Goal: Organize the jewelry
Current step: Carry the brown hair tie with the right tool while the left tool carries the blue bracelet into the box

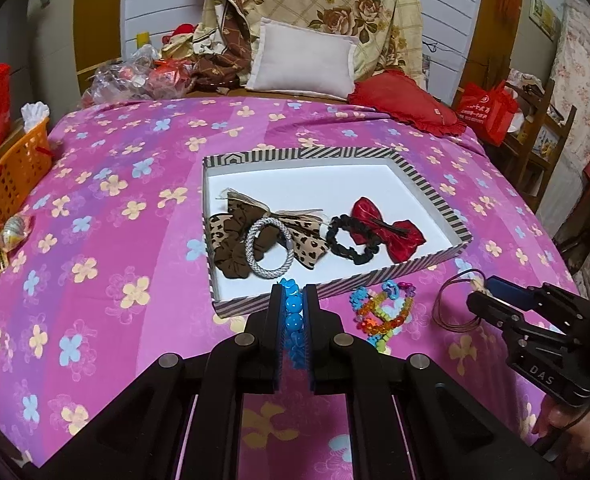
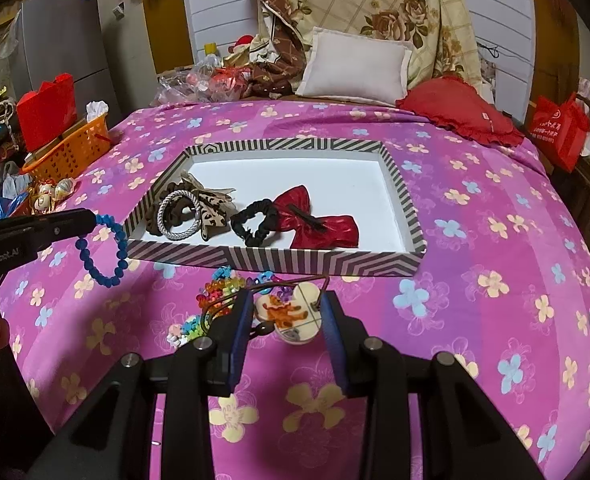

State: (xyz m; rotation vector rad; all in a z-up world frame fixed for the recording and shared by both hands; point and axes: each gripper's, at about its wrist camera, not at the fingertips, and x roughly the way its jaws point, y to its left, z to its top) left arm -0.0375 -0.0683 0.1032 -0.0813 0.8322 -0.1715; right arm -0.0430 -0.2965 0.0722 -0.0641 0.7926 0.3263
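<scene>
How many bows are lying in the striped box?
2: a leopard bow on the left, partly under hair ties, and a red bow on the right. Others may be hidden.
</scene>
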